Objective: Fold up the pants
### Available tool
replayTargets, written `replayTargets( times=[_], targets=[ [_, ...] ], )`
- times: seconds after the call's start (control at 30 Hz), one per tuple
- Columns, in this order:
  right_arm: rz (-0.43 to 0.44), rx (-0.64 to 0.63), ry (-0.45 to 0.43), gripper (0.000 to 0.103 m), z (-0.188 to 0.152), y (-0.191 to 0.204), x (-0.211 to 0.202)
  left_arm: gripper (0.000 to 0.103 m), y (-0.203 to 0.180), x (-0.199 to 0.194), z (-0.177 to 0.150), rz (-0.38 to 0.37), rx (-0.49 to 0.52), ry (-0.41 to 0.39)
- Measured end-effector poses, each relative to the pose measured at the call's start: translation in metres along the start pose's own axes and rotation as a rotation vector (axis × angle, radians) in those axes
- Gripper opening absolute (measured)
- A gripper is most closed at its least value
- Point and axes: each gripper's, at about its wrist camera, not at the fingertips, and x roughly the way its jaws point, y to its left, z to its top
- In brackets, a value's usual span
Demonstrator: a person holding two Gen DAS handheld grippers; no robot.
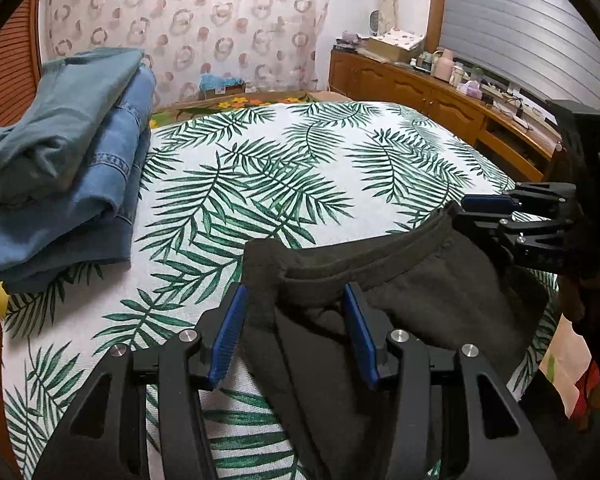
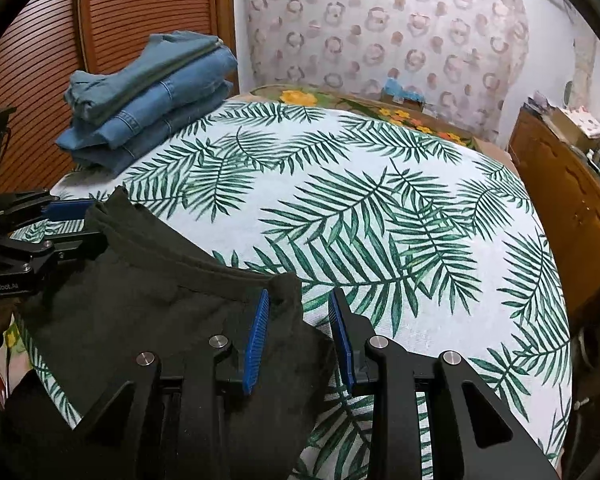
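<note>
Dark olive-black fabric pants (image 1: 400, 296) lying at the near edge of the bed with the white, green palm-leaf cover (image 1: 300, 168), waistband facing the far side of the bed and slightly raised.

Left gripper (image 1: 296, 336) with jaws apart, straddling the left corner of the waistband; blue ribbed pads (image 1: 228, 336) on either side of the bunched cloth, not pressed onto it. Same corner seen from the right wrist view, with the left gripper (image 2: 66, 220) at the frame's left edge against the waistband end.

Right gripper (image 2: 298, 344) with jaws apart around the right corner of the pants (image 2: 140, 320), its left pad (image 2: 256, 344) against the fabric edge, the other pad over the bed cover (image 2: 380, 200). In the left wrist view, right gripper (image 1: 482, 214) at the waistband's right end.

Stack of folded blue denim jeans (image 2: 148, 96) on the far left corner of the bed, well apart from the dark pants. Brown wooden cabinet (image 1: 420, 92) with small clutter beside the bed on the right.
</note>
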Motion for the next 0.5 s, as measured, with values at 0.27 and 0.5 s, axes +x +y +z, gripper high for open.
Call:
replayTargets(
  times=[0.27,0.5],
  targets=[
    [0.029,0.063,-0.024,0.032,-0.003,-0.009,-0.009,0.051,0.003,0.008,0.000,-0.019,-0.011,0.018],
    [0.075,0.088,-0.047,0.032,-0.022,-0.006,-0.037,0.052,0.005,0.010,0.000,-0.025,-0.021,0.017]
  ],
)
